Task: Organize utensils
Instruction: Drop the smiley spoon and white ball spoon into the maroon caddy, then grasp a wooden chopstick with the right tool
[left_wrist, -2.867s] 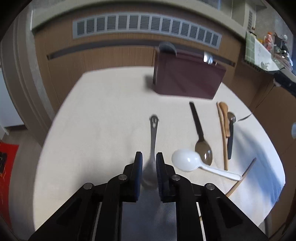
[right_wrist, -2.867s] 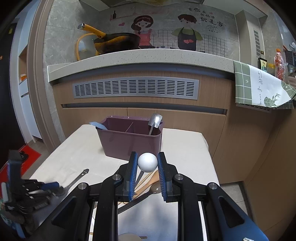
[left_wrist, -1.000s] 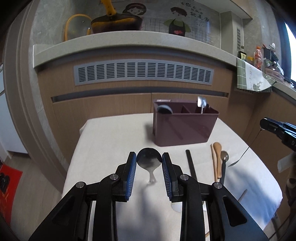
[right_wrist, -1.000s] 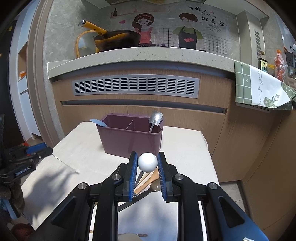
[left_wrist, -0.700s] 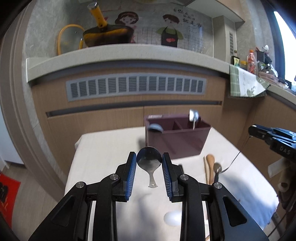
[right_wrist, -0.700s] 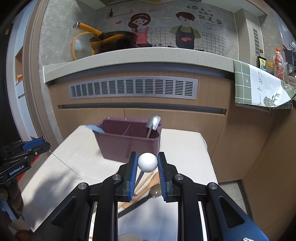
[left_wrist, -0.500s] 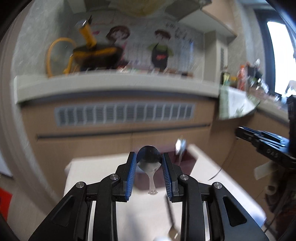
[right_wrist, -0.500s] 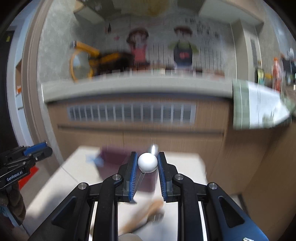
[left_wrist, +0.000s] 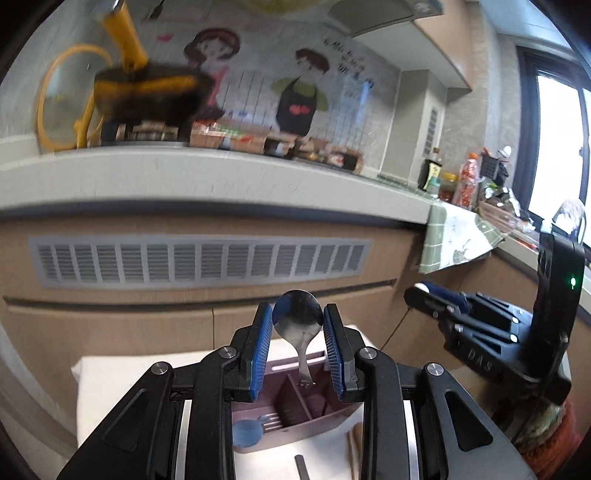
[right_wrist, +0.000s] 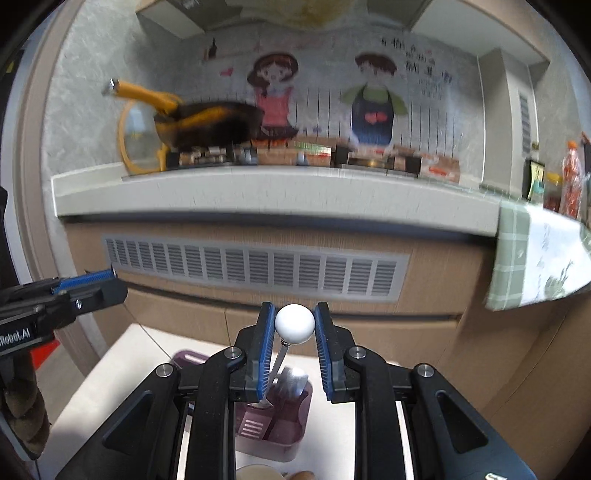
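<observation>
A: Step? Both tools loaded, looks like the drop-in stage. Left gripper (left_wrist: 297, 345) is clamped on the metal spoon (left_wrist: 297, 322) by the bowl, handle hanging straight down below the pads

B: And under it?

A: Purple caddy (left_wrist: 295, 413) directly beneath the fingertips, handle tip about at the divider, just over the compartments. A blue utensil (left_wrist: 246, 432) sits in the caddy's near-left corner

B: Right side?

A: Right gripper (right_wrist: 294, 343) is closed on the white spoon (right_wrist: 294, 324), round bowl pinched between the pads, bowl up, thin handle angling down and slightly left toward the caddy (right_wrist: 275, 439) below. Another steel spoon (right_wrist: 293, 380) already stands in there

B: So long axes?

A: Both near vertical, handle-end down, bowls up

B: Next move?

A: My guess: lower each one until the handle is inside a compartment, keep it clear of the divider, then let the jaws open. Can't tell which compartment either is over
</observation>
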